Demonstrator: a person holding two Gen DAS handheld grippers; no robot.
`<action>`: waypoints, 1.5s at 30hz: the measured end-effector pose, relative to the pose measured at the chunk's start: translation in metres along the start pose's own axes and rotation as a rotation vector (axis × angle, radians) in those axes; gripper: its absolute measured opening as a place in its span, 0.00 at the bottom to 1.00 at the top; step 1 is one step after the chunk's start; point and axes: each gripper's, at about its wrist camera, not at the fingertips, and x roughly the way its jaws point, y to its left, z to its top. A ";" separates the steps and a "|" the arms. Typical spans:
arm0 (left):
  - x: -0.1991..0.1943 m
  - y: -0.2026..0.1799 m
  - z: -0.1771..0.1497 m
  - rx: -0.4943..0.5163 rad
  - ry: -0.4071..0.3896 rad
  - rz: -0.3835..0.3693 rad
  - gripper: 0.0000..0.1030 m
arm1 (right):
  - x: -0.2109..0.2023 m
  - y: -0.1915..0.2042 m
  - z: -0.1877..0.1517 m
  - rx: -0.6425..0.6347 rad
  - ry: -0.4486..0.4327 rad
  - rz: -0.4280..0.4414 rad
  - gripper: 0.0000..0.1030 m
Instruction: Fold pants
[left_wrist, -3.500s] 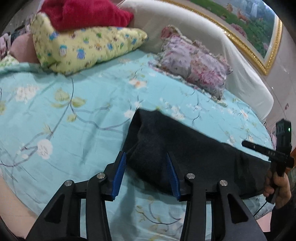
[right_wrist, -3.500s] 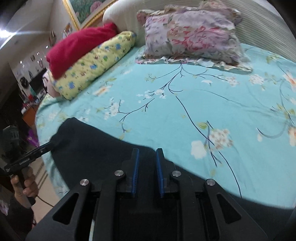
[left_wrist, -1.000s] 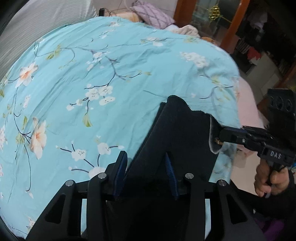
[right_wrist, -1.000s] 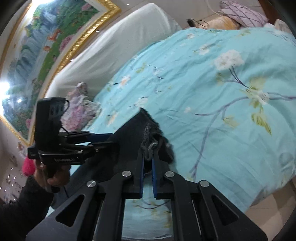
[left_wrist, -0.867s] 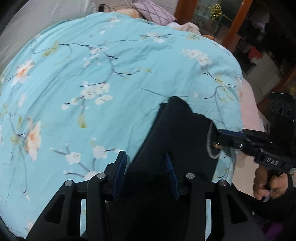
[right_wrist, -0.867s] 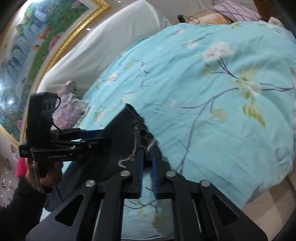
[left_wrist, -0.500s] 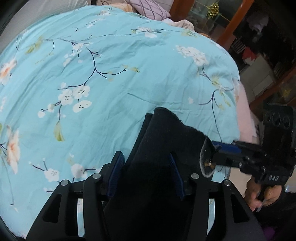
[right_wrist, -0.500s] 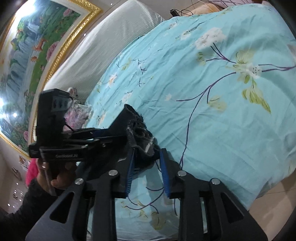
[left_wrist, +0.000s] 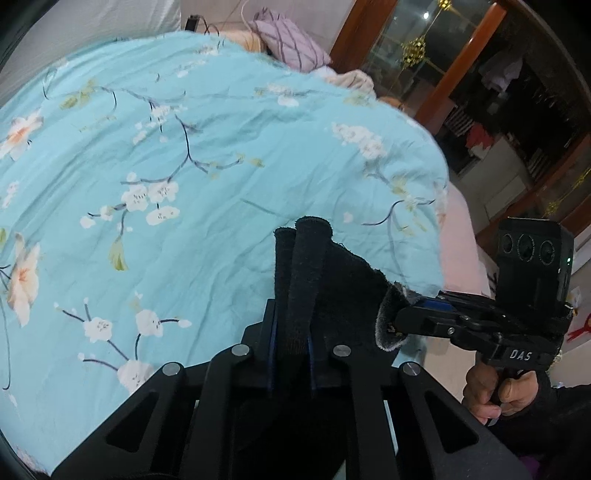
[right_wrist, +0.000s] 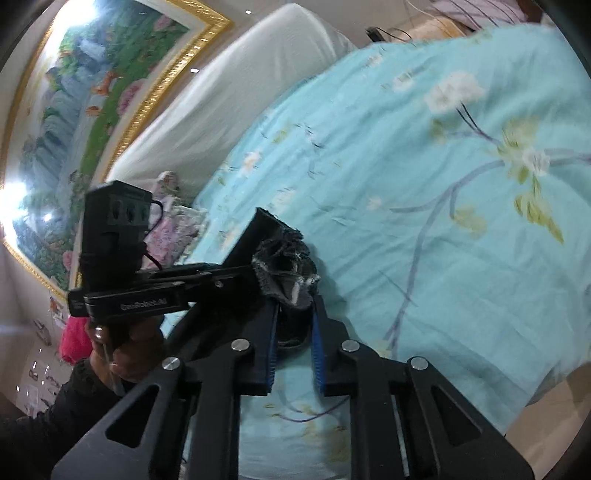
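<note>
The black pants (left_wrist: 340, 273) are bunched and held up over the near edge of the bed. My left gripper (left_wrist: 291, 325) is shut on a folded roll of the dark cloth that sticks up between its blue pads. My right gripper (right_wrist: 293, 317) stands partly open, with the frayed hem of the pants (right_wrist: 286, 266) lying loose between its jaws. In the left wrist view the right gripper (left_wrist: 413, 317) reaches in from the right to the pants' edge. In the right wrist view the left gripper (right_wrist: 236, 273) comes in from the left, clamped on the same cloth.
A turquoise floral bedspread (left_wrist: 184, 147) covers the bed. The white headboard (right_wrist: 229, 88) and a gold-framed painting (right_wrist: 85, 85) lie behind. A flowered pillow (right_wrist: 173, 218) sits near the headboard. A wooden cabinet (left_wrist: 480, 92) stands past the bed's end.
My left gripper has closed on the pants. My right gripper has opened from its grip on the hem. Both grippers have come close together.
</note>
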 end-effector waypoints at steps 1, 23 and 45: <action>-0.006 -0.001 -0.001 0.000 -0.015 -0.004 0.11 | -0.003 0.004 0.000 -0.011 -0.007 0.007 0.17; -0.164 0.035 -0.120 -0.198 -0.341 -0.051 0.10 | 0.046 0.122 -0.029 -0.081 0.211 0.624 0.15; -0.135 0.106 -0.230 -0.477 -0.305 -0.037 0.09 | 0.147 0.134 -0.091 -0.076 0.510 0.533 0.15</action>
